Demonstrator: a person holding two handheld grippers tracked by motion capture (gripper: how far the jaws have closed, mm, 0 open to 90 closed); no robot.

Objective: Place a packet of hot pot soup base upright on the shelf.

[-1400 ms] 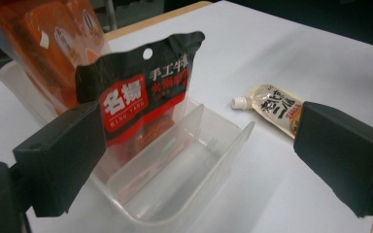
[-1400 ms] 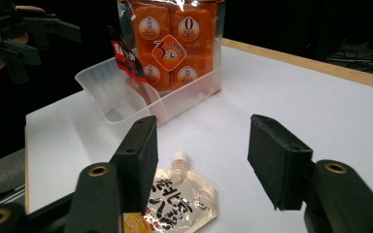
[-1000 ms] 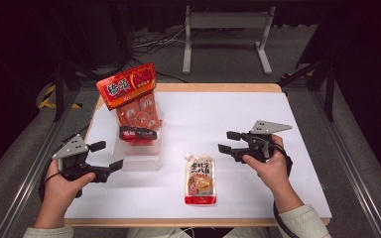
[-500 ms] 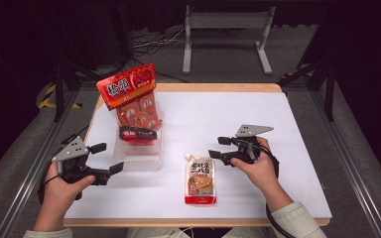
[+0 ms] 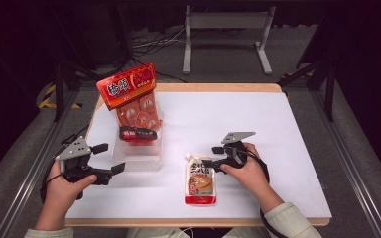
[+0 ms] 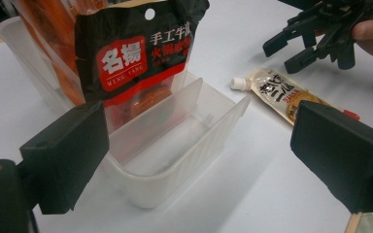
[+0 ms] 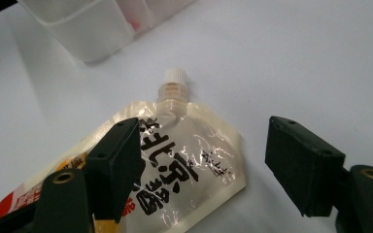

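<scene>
High view looks down on the table (image 5: 278, 148); both gripper views (close, low) share the pouch (image 6: 277, 92)

both grippers are matte black plastic, the left gripper (image 5: 108, 157) and the right gripper (image 5: 212, 155) each topped with a grey three-cornered plate and trailing a thin black cable off the back. up close the jaws end in chunky square black pads, with a brass-ringed screw hole behind each. pale greyish cuffs behind the handles.
</scene>
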